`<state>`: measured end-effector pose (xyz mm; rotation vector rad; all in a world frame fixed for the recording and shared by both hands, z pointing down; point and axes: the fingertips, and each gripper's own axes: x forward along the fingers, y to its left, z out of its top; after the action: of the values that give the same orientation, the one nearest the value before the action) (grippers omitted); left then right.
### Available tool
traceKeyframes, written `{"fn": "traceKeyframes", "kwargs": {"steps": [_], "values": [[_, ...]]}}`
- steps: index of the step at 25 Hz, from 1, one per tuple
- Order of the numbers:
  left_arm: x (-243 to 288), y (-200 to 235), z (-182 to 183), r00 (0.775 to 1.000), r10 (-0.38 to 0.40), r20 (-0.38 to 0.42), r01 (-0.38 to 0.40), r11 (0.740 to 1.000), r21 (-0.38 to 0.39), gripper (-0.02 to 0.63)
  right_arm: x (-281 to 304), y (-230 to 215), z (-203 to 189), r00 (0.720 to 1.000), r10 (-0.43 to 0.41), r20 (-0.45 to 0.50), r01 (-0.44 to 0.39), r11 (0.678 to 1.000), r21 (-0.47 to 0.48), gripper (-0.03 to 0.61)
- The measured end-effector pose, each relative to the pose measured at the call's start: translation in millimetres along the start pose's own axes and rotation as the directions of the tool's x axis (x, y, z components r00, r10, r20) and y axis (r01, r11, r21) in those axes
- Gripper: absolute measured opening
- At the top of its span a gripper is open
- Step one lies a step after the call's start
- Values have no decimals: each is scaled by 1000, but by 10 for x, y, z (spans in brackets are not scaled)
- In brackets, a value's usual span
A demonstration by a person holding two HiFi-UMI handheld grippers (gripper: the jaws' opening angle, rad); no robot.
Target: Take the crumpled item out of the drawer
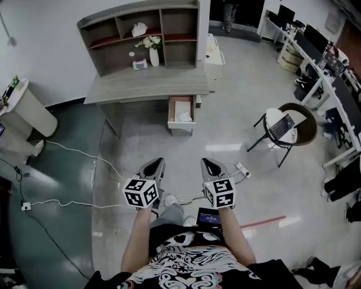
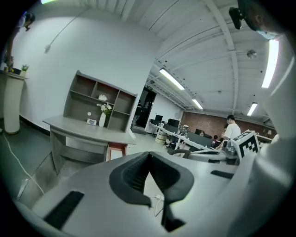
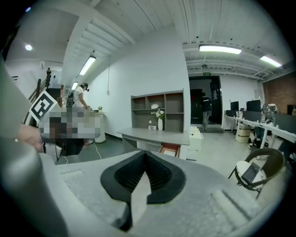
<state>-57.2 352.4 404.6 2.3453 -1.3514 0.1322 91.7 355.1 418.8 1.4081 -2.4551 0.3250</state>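
Left claw [image 1: 156, 164] and right claw [image 1: 207, 163], both closed on nothing, well short of the open drawer [image 1: 171, 112].
They hang side by side above the floor, each with its jaws pressed tip to tip. Well ahead, the drawer stands pulled out from under the desk [image 1: 146, 86]. The crumpled item [image 1: 184, 117], white and papery, lies inside it toward the front.

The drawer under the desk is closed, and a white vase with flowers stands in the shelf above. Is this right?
No. The drawer is pulled open, with a white crumpled item inside; the head view shows it. The vase with flowers does stand in the shelf.
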Motion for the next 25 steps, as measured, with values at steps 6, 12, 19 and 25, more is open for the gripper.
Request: {"fn": "traceKeyframes", "kwargs": {"steps": [6,12,19,25], "values": [[25,117,102,1000,21,7,-21,1000,0,2,78,-72,60,1000,2,6,-3,1000,12,5],[273,189,77,999,28,-21,-28,1000,10,3,320,-269,52,1000,-11,3,11,999,32,5],[878,640,218,998,40,-41,-41,999,-19,3,971,-619,107,999,-17,-37,19,999,49,5],[1743,1137,506,997,22,-75,-25,999,-34,2,1851,-1062,234,995,-16,-94,23,997,70,5]]}}
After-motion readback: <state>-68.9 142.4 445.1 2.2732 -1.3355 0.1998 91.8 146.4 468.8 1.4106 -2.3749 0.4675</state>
